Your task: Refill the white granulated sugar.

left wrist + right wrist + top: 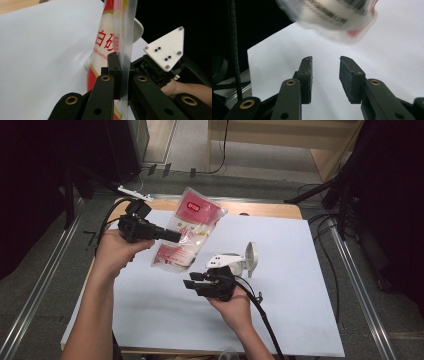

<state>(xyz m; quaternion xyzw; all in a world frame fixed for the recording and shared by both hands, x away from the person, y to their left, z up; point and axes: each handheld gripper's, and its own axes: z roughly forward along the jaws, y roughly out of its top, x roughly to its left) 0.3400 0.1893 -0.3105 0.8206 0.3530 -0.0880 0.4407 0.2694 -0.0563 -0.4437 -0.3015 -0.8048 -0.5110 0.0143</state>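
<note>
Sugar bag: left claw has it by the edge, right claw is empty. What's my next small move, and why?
Probably bring the right claw up to the sugar bag's hanging lower end. The left claw pinches only its side seam, holding it off the white sheet, and the right claw's pads stand apart with nothing between them, just below it.

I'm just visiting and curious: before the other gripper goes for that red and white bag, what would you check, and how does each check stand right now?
1. Left gripper clamped on the bag: ok; the left gripper view shows the jaws pinching the clear edge.
2. Bag lifted off the white sheet: ok.
3. Right gripper open with nothing between its jaws: ok.
4. Right gripper aimed at the bag's lower end: ok; the right gripper view shows it just above the jaws.
5. Bag hanging steady: cannot tell; it looks blurred.
6. White gadget behind the right gripper out of the way: cannot tell.
</note>
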